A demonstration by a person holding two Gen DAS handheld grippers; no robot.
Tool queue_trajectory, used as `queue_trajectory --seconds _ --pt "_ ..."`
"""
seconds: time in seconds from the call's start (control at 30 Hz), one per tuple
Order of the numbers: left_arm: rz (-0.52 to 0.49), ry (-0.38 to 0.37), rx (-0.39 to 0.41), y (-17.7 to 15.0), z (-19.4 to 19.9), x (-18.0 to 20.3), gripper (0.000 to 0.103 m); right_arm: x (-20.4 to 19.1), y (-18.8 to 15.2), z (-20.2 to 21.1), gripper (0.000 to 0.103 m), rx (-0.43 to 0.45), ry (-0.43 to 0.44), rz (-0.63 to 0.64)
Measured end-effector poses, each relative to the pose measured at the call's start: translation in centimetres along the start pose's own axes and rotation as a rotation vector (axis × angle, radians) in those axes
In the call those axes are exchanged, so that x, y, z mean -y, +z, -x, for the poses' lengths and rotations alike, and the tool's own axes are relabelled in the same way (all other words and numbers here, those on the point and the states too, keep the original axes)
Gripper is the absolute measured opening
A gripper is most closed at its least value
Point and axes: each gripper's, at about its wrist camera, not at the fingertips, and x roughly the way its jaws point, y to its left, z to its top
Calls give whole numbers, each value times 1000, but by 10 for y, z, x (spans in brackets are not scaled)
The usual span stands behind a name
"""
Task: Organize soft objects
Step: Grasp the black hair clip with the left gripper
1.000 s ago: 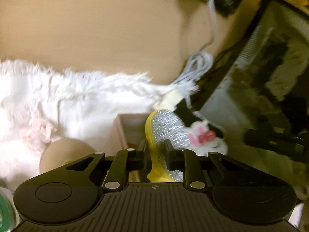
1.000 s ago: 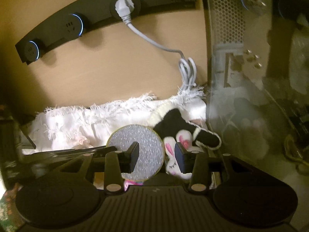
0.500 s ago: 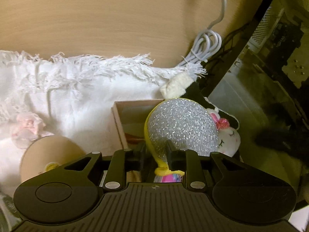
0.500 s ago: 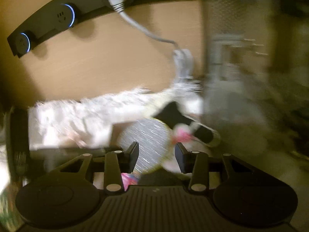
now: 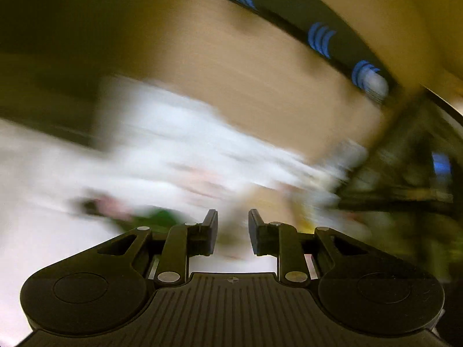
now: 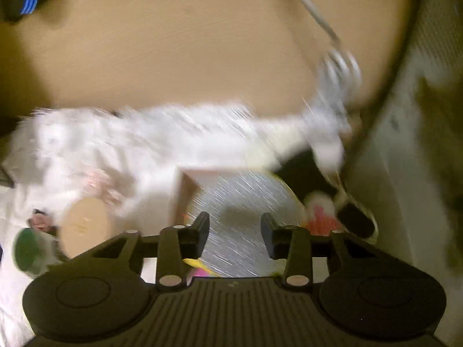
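The glitter ball (image 6: 246, 202) lies in the middle of the right wrist view, in front of the right claw (image 6: 234, 231), and it sits in or at the open box (image 6: 185, 190); the blur does not let me tell which. The right claw stands wide and holds nothing; its two fingertips frame the ball from above, and whether they touch it I cannot tell. Under the ball a yellow and pink piece (image 6: 199, 269) shows near the claw body. To the right of the ball is a black and white plush (image 6: 306, 170) with a pink spot, beside a dark panel (image 6: 405, 115). All these things rest on a white furry cloth (image 6: 115, 144) that covers part of the tan bench (image 6: 173, 57). On the left part of the cloth there is a tan round lid (image 6: 84, 222), and further left a green round thing (image 6: 26, 251). A white cable (image 6: 335, 66) lies coiled on the bench near the far right corner of the cloth.

The left wrist view is strongly blurred. The left claw (image 5: 233, 231) is open with a narrow gap, and nothing is between its fingers. Ahead of it only the white cloth (image 5: 173, 150), a green smear (image 5: 162, 217) and the bench (image 5: 260, 86) can be recognised. The ball cannot be made out in this view.
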Motion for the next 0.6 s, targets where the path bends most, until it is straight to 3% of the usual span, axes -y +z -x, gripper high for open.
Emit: queue_trajectory --seconds 0.07,0.17,0.27,0.33,0.4,0.6 --pt "35 126 62 2 26 -36 25 -26 9 13 49 23 53 34" --pt "155 272 39 11 41 -95 25 -80 22 21 54 -7 186 94" --pt "227 328 43 12 52 -130 25 -137 32 9 55 -95 342 141" --pt "254 324 47 8 57 -145 25 -180 38 -6 55 -164 394 201" --pt "270 300 28 2 57 -154 25 -212 43 -19 55 -191 365 262" --pt "372 155 -41 4 21 -174 25 -210 57 -41 55 -201 192 248"
